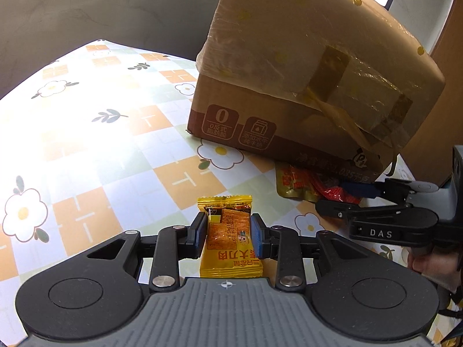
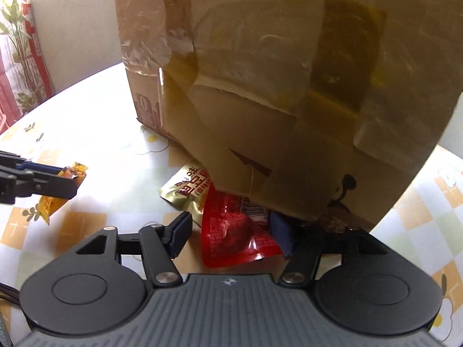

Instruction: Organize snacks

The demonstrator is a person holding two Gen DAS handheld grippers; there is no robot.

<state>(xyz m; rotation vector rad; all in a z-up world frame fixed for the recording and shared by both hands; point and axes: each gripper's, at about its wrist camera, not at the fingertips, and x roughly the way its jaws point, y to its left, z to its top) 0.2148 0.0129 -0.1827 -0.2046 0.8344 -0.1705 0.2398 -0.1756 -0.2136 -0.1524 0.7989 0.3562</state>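
My left gripper is shut on a yellow snack packet and holds it just above the table; the packet also shows in the right wrist view. My right gripper is open around a red snack packet that lies partly under the flap of a taped cardboard box. A gold snack packet lies beside the red one, also partly under the box. In the left wrist view the right gripper is at the right, by the gold packet and the box.
The table has a checked flower-pattern cloth. A grey wall stands behind it. A plant and a red curtain are at the far left of the right wrist view. A wooden panel stands right of the box.
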